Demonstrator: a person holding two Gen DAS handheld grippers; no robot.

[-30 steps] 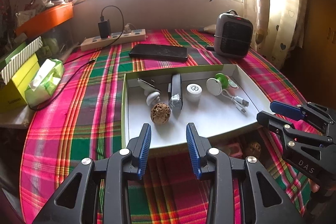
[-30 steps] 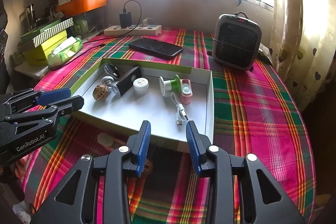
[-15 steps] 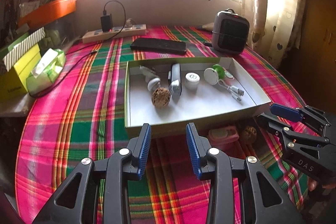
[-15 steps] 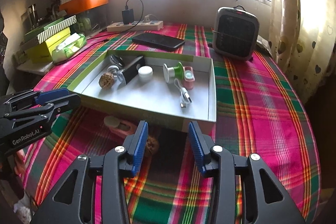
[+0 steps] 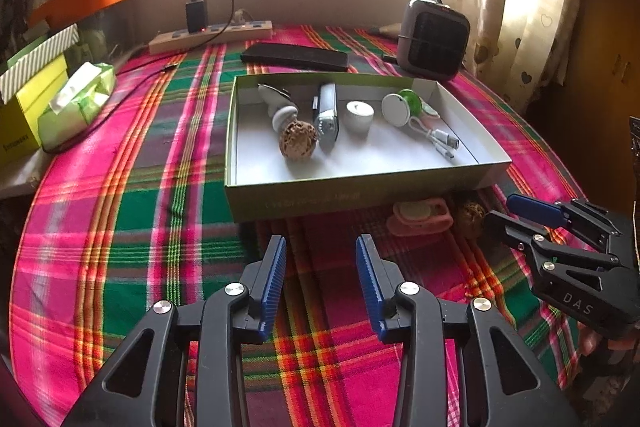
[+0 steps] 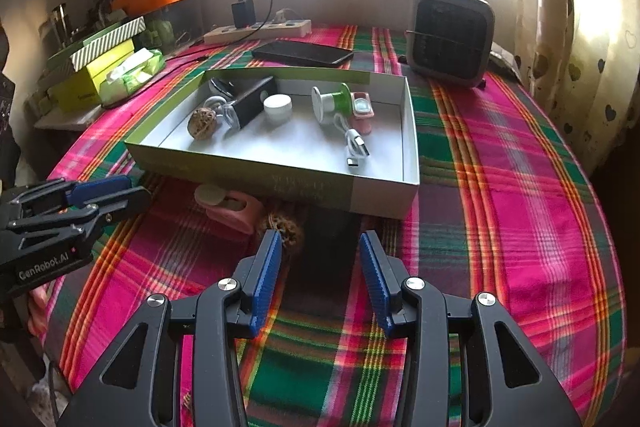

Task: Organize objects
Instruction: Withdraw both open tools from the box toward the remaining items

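Brown walnut [image 6: 285,223] just ahead of the open, empty right gripper [image 6: 320,283] could roll away when nudged; left gripper [image 5: 320,285] gapes empty too.

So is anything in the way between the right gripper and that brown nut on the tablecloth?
Nothing visible. The right gripper is open, and the brown nut lies just past its left fingertip, beside the pink case, in front of the box.

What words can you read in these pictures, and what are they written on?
"DAS": on the right gripper.
"GenRobot.AI": on the left gripper.
Print on the front wall of the green box: too faint to read.
Dark word on the yellow box: too blurred to read.
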